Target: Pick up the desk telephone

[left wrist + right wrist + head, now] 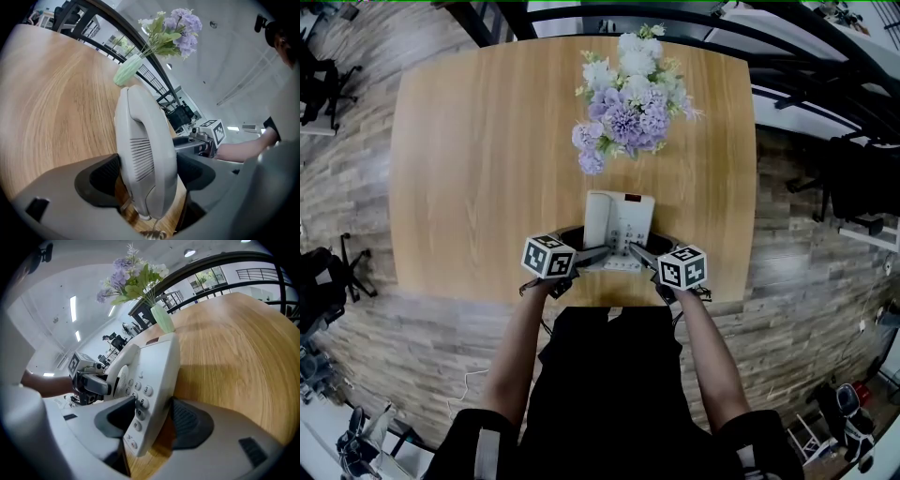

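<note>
The desk telephone sits at the near edge of the table. The left gripper straddles its handset and the right gripper its keypad side. Both are open, pads not yet pressing. They should close evenly and lift level, keeping the handset seated. The flowers stand farther off, clear of the lift.

Desk telephone sitting on table near its front edge, vase of flowers standing behind it, left gripper straddling its left side, right gripper straddling its right.
</note>
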Motion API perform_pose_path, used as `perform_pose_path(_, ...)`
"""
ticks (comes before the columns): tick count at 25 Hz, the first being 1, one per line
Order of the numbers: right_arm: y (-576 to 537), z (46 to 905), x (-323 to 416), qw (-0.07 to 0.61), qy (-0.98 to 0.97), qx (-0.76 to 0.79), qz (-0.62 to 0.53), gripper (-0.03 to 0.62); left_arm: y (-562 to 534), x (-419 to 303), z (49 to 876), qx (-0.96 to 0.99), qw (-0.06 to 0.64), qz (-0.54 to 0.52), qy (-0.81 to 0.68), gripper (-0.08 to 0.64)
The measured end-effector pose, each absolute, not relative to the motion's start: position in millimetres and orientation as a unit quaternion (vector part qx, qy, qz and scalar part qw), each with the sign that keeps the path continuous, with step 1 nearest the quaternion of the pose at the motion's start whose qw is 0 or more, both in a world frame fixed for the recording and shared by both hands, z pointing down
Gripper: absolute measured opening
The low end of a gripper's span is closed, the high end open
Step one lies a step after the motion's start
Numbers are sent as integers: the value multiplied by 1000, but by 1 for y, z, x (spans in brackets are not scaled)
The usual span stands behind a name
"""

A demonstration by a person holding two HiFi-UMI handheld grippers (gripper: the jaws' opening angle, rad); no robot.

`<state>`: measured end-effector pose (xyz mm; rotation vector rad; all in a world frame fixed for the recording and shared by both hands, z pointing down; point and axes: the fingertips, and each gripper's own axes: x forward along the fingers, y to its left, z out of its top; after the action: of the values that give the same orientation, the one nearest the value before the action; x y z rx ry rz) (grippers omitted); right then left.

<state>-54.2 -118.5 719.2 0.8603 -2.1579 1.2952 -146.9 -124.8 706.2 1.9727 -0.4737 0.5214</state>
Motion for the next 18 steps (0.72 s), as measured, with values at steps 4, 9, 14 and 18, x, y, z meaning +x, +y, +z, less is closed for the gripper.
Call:
perform_pose_path(4, -119, 719, -55, 232, -787, 310, 480, 233, -126, -147, 706, 814, 504, 216, -193, 370)
perform_pose_path(9, -119, 721, -55, 231, -786, 306, 485, 233, -127, -147, 703, 809, 523, 197, -184, 382)
perform_pose_path(14, -119, 721, -56, 230, -785, 306, 487, 235, -128, -145, 708, 807, 521, 207, -188, 383)
perform_pose_path(18, -117, 721, -54, 225, -782, 311, 491, 233, -127, -144, 709, 807, 518, 208, -191, 382)
